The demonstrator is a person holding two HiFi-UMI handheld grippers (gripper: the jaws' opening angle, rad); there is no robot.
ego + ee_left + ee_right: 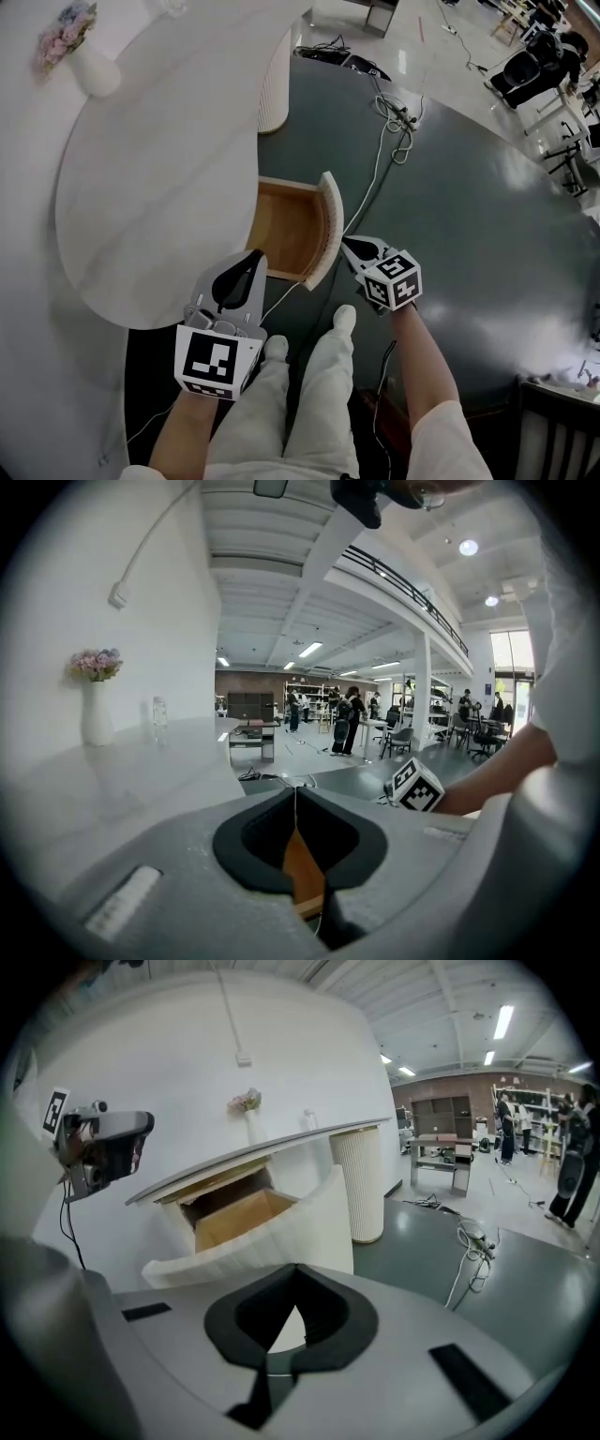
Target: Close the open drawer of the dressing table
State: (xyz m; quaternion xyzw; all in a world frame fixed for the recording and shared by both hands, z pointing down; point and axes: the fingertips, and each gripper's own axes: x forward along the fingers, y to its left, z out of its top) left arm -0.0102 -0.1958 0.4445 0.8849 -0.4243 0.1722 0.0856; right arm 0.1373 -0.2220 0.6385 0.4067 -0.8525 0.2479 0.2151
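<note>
The dressing table (pixel 150 187) has a white rounded top. Its drawer (pixel 289 228) stands pulled out, with a bare wooden inside and a curved white ribbed front (pixel 327 225). My left gripper (pixel 252 256) is shut and empty, hovering over the drawer's near left corner by the tabletop's edge. My right gripper (pixel 348 244) is also shut and empty, its tip just outside the ribbed front; whether it touches is unclear. In the right gripper view the open drawer (pixel 234 1215) lies straight ahead of the shut jaws (pixel 295 1267). The left gripper view shows wood below its shut jaws (pixel 295 794).
A white vase of flowers (pixel 80 52) stands at the tabletop's far left. A ribbed white column leg (pixel 274 89) is beyond the drawer. Cables (pixel 394 122) trail over the dark floor. The person's legs and shoes (pixel 309 375) are below the drawer. Chairs (pixel 525 70) stand far right.
</note>
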